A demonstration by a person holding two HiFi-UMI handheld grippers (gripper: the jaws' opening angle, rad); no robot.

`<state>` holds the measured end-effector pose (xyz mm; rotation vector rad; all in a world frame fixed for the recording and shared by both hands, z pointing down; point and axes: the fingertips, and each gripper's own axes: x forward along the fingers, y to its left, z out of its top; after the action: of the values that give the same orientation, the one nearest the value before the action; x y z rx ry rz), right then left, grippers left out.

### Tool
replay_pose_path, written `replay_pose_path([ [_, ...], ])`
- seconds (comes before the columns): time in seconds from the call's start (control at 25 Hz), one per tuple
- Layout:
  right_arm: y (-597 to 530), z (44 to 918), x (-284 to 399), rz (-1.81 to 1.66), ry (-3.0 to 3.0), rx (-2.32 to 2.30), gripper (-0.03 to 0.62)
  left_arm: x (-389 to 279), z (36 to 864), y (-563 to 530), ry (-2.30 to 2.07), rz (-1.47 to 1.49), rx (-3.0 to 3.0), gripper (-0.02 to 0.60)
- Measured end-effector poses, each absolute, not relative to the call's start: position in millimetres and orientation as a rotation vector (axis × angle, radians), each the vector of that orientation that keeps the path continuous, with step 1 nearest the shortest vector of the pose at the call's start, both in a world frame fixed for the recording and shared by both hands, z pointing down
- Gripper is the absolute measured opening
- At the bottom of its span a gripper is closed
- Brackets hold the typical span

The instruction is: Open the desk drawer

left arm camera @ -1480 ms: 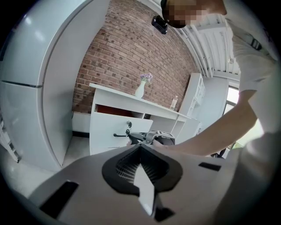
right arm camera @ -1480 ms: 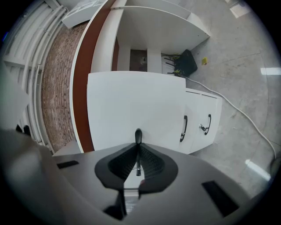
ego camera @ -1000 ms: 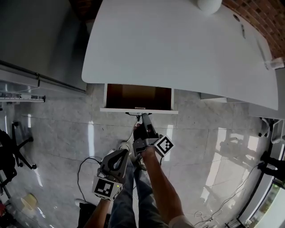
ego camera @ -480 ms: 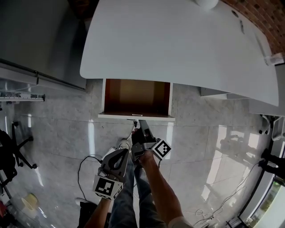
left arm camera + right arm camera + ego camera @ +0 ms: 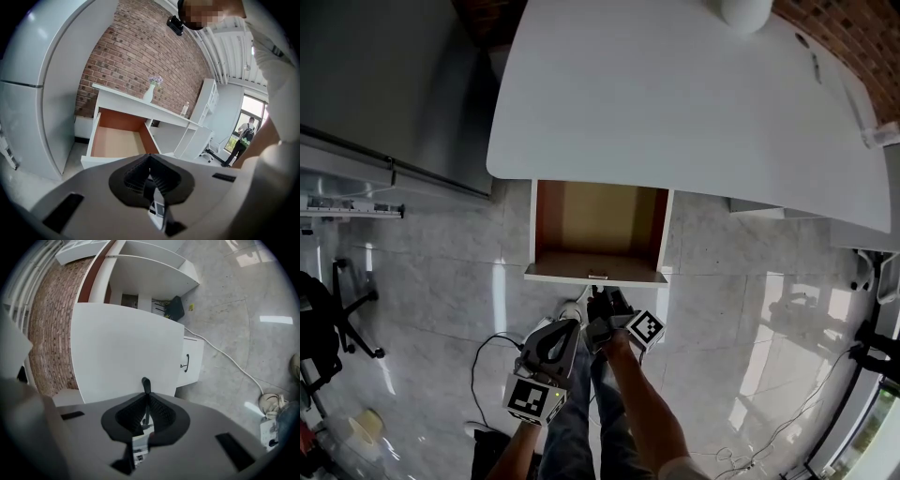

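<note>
Nearest the person, the left gripper [image 5: 565, 328] hangs idle, its jaws pressed together on nothing. The right gripper [image 5: 600, 286] is clamped on the dark handle [image 5: 146, 384] at the front of the drawer [image 5: 572, 274]. That drawer stands well out from under the white desk [image 5: 675, 94] with its bare inside exposed, so I judge the pull at or near its end; the next move calls for parting the right jaws and backing straight off the handle without nudging the drawer inward.
</note>
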<state>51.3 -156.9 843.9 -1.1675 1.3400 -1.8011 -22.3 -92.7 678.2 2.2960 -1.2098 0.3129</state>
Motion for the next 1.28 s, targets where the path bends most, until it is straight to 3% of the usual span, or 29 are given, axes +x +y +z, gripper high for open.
replay_pose_path([
  [0.8, -144.8, 882.4, 62.3, -1.817, 1.262, -1.249, 0.034, -26.4, 695.3, -89.6, -1.201, 0.292, 2.274, 0.012],
  [0.88, -139.3, 887.5, 66.2, -1.831, 1.221, -1.295, 0.133, -27.6, 692.1, -90.5, -1.205, 0.279, 2.279, 0.012],
  [0.96, -129.0, 891.0, 69.6, -1.852, 1.228, -1.32, 0.167, -28.4, 688.0, -90.1, -1.211, 0.276, 2.286, 0.012],
  [1.2, -74.3, 899.9, 104.9, -1.891, 1.151, -1.554, 0.166, -35.8, 677.2, -85.3, -1.248, 0.262, 2.276, 0.012],
  [1.28, -53.0, 889.8, 117.6, -1.899, 1.167, -1.61, 0.13, -33.2, 667.3, -78.7, -1.249, 0.261, 2.276, 0.012],
])
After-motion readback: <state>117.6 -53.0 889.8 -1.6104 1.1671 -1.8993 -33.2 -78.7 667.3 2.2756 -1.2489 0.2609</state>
